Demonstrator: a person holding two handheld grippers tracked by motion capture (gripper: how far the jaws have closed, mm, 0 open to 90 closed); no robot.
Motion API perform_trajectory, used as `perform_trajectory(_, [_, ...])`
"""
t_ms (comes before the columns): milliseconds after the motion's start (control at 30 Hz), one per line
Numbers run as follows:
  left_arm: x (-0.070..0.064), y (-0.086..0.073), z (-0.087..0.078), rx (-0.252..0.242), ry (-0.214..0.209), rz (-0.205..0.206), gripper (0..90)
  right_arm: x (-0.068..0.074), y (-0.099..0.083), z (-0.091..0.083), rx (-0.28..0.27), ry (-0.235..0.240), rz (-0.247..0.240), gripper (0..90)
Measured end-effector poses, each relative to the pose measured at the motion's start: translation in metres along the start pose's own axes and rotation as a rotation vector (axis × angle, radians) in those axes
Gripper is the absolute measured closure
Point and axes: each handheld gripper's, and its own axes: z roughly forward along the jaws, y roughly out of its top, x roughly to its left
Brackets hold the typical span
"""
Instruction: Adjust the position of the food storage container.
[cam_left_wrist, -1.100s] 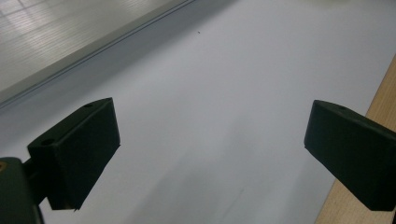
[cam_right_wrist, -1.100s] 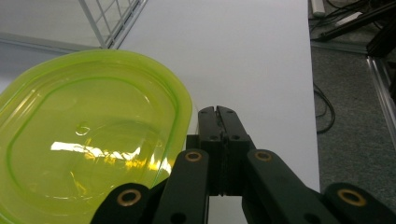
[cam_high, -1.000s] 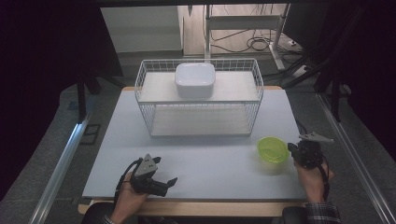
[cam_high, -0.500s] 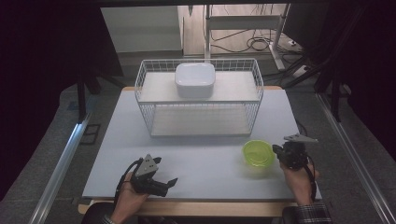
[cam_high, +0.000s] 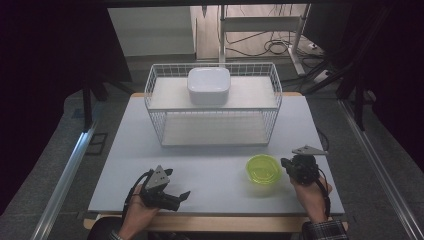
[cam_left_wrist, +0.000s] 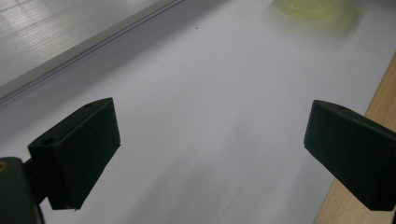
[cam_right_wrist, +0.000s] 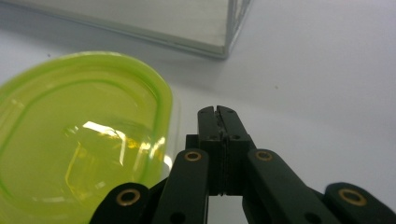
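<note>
Right gripper (cam_high: 289, 164) sat clenched on nothing, lower right — just beside the yellow-green bowl (cam_high: 263, 168); left gripper (cam_high: 181, 196) gaped, lower left.

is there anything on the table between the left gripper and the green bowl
No. In the high view the stretch of table between the left gripper and the green bowl is bare; the left gripper view shows it bare too.
</note>
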Motion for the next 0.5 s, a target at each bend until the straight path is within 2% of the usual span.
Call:
perform_trajectory(167, [0.000, 0.000, 0.000, 0.002, 0.003, 0.001, 3.3, 0.002, -0.011, -0.005, 0.037, 0.000, 0.001, 89.2])
perform_trajectory(333, [-0.001, 0.000, 0.001, 0.007, 0.005, 0.004, 3.3, 0.014, -0.020, -0.009, 0.072, 0.046, -0.007, 89.2])
perform_trajectory(500, [-0.001, 0.000, 0.002, 0.012, 0.005, 0.007, 3.3, 0.022, -0.023, -0.006, 0.101, 0.086, -0.011, 89.2])
